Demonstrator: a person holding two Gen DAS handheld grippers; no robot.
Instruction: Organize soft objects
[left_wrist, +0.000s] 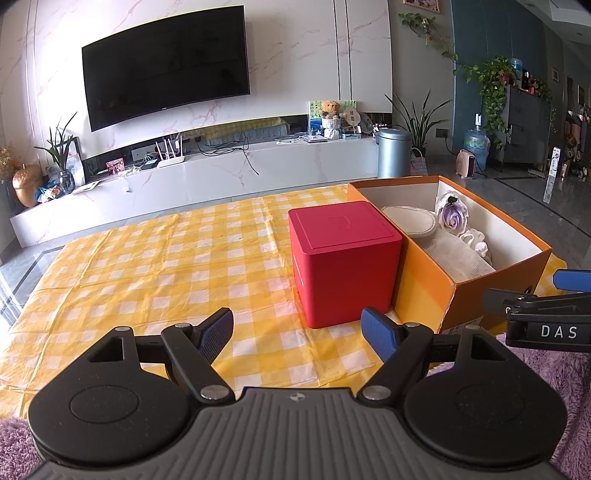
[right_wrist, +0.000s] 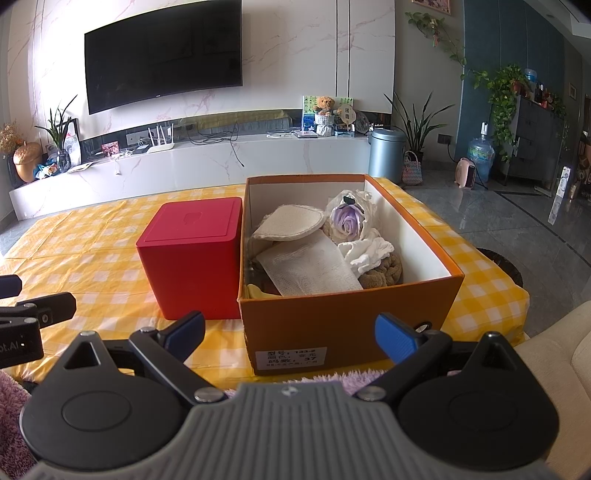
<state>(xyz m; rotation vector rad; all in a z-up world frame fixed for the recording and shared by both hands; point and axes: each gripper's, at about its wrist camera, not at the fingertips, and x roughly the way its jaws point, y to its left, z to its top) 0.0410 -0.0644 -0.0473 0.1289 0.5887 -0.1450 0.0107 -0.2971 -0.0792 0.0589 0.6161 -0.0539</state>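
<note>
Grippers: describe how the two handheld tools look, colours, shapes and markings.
The left gripper and the right gripper look alike: black linkage arms with silver pivot bolts, two round black discs, a ribbed grey body with a small logo, and blue ribbed pads on the fingers. Seen from the left wrist, the right one's side reads "DAS".

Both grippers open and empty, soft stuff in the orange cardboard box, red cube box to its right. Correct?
One slip: the red cube box stands left of the orange cardboard box, as the right wrist view shows. The left gripper and right gripper are open and empty, with soft items in the box.
</note>
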